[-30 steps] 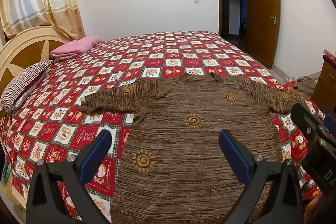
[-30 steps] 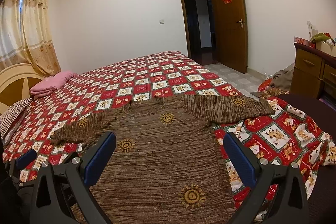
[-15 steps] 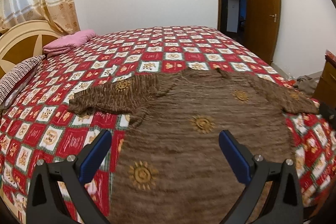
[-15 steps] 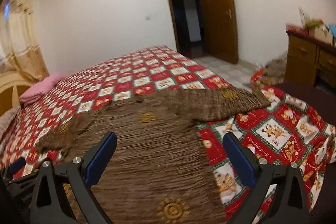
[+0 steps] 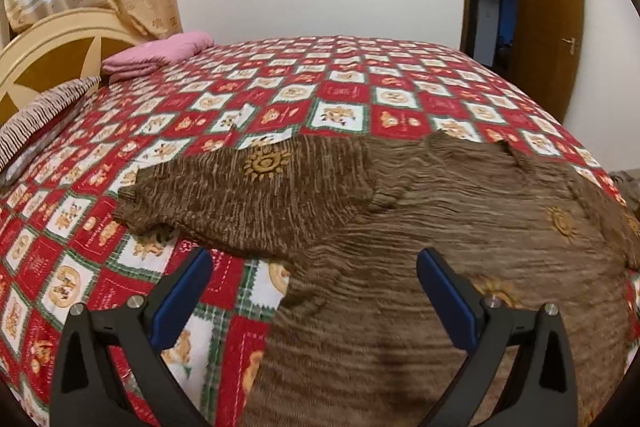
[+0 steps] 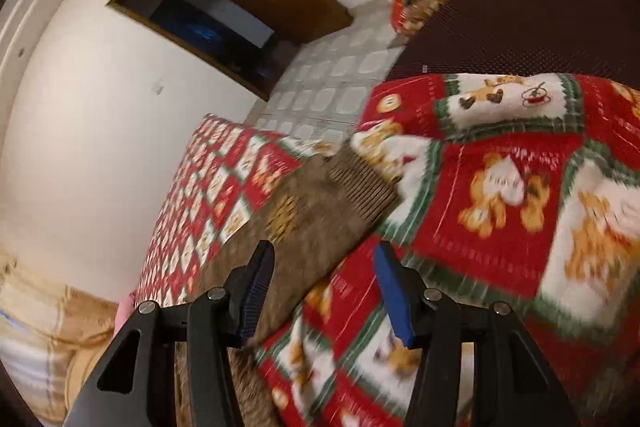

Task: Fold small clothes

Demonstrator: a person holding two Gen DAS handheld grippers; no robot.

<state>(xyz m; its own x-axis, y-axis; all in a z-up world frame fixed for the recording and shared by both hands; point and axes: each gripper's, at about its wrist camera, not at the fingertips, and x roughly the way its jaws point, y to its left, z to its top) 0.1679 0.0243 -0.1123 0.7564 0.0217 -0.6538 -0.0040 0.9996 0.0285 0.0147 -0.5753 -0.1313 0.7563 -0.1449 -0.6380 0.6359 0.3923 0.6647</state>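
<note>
A brown knitted sweater (image 5: 420,227) with orange sun motifs lies spread flat on the red patchwork bedspread (image 5: 280,99). Its left sleeve (image 5: 248,195) stretches out to the left. My left gripper (image 5: 314,283) hangs open low over the armpit where that sleeve meets the body, with nothing between its fingers. In the right wrist view the picture is rolled and blurred. The sweater's right sleeve (image 6: 320,223) runs up to its ribbed cuff (image 6: 364,191). My right gripper (image 6: 322,291) is above that sleeve's lower edge, its jaws closing, pads not touching cloth.
A pink folded blanket (image 5: 160,55) and a striped pillow (image 5: 36,115) lie by the cream headboard (image 5: 52,47). Curtains hang behind it. A brown door (image 5: 548,23) stands open at the right. Tiled floor (image 6: 332,87) and a dark chair (image 6: 520,19) lie beyond the bed's right edge.
Both grippers dropped closer to the sweater. The left one slid toward the left sleeve. The right one swung out to the right sleeve, rolled sharply, and its jaws narrowed.
</note>
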